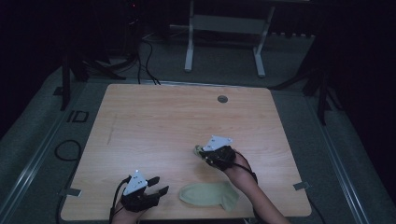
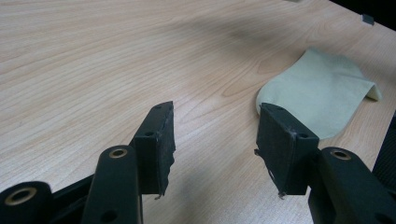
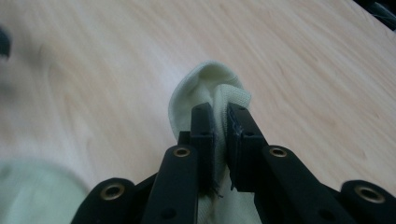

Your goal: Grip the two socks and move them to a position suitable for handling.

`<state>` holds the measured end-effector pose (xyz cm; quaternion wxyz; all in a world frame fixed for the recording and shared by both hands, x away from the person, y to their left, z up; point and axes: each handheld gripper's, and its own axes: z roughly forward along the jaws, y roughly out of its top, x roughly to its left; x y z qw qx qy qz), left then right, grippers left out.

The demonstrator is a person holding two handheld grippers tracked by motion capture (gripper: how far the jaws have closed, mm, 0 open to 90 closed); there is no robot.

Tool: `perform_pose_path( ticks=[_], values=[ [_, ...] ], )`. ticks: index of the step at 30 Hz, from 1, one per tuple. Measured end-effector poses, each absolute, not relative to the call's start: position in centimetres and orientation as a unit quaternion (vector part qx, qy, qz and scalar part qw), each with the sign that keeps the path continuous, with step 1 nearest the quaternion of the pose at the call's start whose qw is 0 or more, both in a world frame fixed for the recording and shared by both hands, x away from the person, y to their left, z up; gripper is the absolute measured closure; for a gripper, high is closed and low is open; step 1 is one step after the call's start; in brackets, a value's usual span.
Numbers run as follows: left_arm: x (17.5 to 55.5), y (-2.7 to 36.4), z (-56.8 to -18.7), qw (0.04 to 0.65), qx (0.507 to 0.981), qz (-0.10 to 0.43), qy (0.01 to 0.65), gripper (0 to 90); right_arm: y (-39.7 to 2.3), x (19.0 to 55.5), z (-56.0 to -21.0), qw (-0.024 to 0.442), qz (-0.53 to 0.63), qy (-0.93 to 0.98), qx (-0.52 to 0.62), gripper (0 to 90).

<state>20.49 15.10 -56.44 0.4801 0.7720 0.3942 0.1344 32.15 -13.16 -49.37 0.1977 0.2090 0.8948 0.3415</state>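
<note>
I take the flat sock [image 1: 208,194] at the table's [image 1: 140,121] near edge as my landmark. It lies with its long axis running across the table, rounded toe toward my left gripper [image 1: 158,185] and folded cuff end toward my right forearm. A second sock [image 3: 205,88] is up in my right gripper [image 1: 200,151], which sits beyond the flat sock and off toward its cuff end. In the right gripper view the jaws are pinched tight on that sock's fabric, a pale fold bulging out past the fingertips [image 3: 201,114].

My left gripper rests just beside the flat sock's toe, clearly the nearer of the two. In the left gripper view its jaws stand about half open with nothing between them, bare wood in the gap, and the toe [image 2: 317,93] lies ahead and to the right of the fingers [image 2: 156,140].

My guess is that the held sock goes alongside the flat one, so the left gripper is well placed to pin or lift that toe.
</note>
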Motion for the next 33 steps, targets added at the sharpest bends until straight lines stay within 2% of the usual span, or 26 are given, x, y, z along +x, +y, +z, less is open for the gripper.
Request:
perform_pose_path(
  ticks=[7,16,21,25,27,30,33],
  values=[
    [20.7,14.8,-56.5,0.481,0.77,0.128,0.398,46.8,-15.3,30.8,-51.4,0.18,0.332,0.9,0.218,82.0],
    [20.9,14.3,-56.8,0.474,0.777,0.124,0.396,46.8,-15.2,30.1,-55.3,0.158,0.307,0.915,0.21,79.9],
    [21.2,13.7,-56.8,0.472,0.782,0.118,0.39,46.8,-15.1,30.2,-55.3,0.153,0.31,0.914,0.213,76.2],
    [21.8,13.0,-56.3,0.475,0.782,0.111,0.388,45.9,-14.9,30.4,-54.7,0.148,0.297,0.921,0.202,66.6],
    [22.0,12.5,-55.9,0.468,0.786,0.117,0.387,41.4,-15.1,30.4,-53.6,0.145,0.31,0.918,0.202,61.2],
    [22.5,11.7,-55.3,0.47,0.787,0.109,0.384,38.7,-15.9,30.5,-51.7,0.139,0.335,0.908,0.209,58.6],
    [23.8,10.4,-54.5,0.469,0.797,0.094,0.369,37.1,-16.7,31.0,-50.7,0.138,0.335,0.904,0.228,59.7]
  ],
)
